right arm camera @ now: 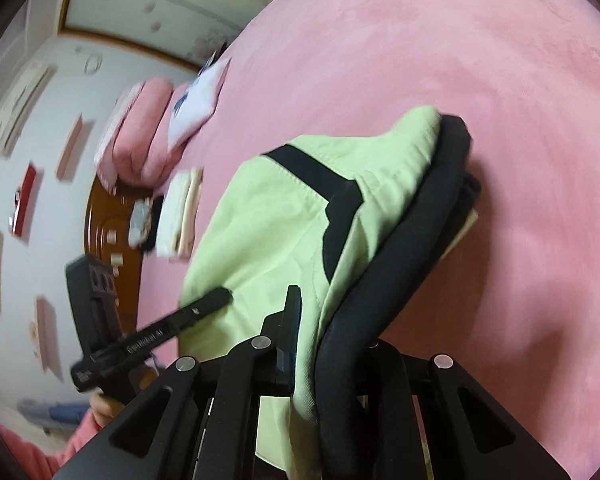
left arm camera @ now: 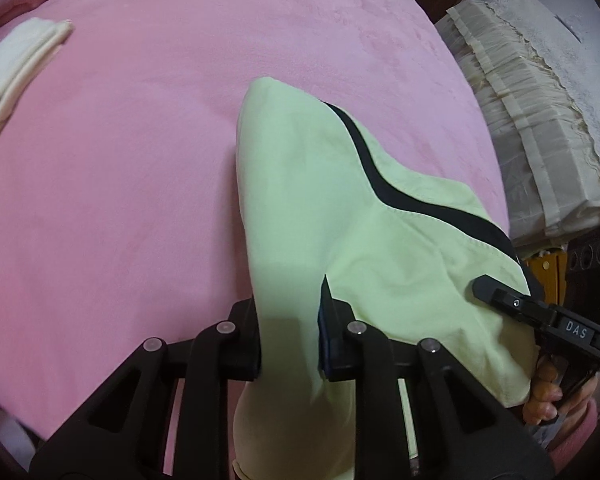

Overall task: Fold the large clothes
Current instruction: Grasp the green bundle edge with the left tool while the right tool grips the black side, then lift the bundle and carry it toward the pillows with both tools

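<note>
"DAS" on the right gripper [left arm camera: 500, 300] ("GenRobot.AI", blurred, on the left gripper [right arm camera: 220, 298]).

Bare pink bedspread [left arm camera: 120, 200] leftward; folded cream cloth [left arm camera: 18, 74] at far edge.

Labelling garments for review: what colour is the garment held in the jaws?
Pale green garment with black trim, clearest in the right wrist view.

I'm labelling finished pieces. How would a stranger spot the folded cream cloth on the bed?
Start at the pink bed. Look toward its far edge near the pillows, away from the green garment. The cream cloth lies alone, a flat folded rectangle, paler than everything around it.
</note>
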Demonstrator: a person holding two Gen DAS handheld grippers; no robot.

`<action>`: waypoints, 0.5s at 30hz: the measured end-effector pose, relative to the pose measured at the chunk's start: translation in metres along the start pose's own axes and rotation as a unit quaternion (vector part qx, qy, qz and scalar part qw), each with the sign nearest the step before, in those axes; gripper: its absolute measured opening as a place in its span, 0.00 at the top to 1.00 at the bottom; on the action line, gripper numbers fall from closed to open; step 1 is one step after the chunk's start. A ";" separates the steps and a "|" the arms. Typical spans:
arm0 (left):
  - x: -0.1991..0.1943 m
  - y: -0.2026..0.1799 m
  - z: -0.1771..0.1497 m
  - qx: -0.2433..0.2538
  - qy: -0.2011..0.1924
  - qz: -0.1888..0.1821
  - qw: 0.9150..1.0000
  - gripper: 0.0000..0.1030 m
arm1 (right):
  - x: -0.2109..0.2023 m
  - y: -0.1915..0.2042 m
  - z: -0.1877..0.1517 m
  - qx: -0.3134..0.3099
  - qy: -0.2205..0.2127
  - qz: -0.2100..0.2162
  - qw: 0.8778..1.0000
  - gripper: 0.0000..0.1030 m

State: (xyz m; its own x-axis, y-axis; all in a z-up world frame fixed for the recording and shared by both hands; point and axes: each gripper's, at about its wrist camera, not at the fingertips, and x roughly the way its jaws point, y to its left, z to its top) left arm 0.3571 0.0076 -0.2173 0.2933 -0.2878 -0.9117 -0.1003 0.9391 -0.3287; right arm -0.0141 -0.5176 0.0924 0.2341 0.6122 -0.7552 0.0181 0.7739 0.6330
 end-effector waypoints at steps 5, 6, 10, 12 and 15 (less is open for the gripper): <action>-0.066 0.017 -0.037 -0.014 -0.003 -0.003 1.000 0.84 | -0.018 0.051 -0.035 -0.032 0.035 0.006 0.999 0.89; -0.083 0.023 -0.041 -0.019 -0.011 0.003 1.000 0.84 | -0.018 0.059 -0.039 -0.032 0.037 0.010 0.999 0.89; -0.141 0.059 -0.048 -0.038 -0.047 0.026 0.998 0.84 | 0.003 0.121 -0.051 -0.064 0.050 0.028 0.996 0.89; -0.169 0.092 -0.047 -0.055 -0.065 0.034 0.996 0.84 | 0.020 0.156 -0.056 -0.082 0.054 0.035 0.995 0.89; -0.215 0.151 -0.038 -0.056 -0.093 0.051 0.993 0.84 | 0.062 0.216 -0.059 -0.103 0.050 0.056 0.992 0.89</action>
State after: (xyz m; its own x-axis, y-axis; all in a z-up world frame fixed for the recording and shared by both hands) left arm 0.2432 0.2044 -0.0804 0.4464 -0.1434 -0.8832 -0.2410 0.9313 -0.2730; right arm -0.0528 -0.3035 0.1725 0.1253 0.7014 -0.7016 -0.2040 0.7103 0.6737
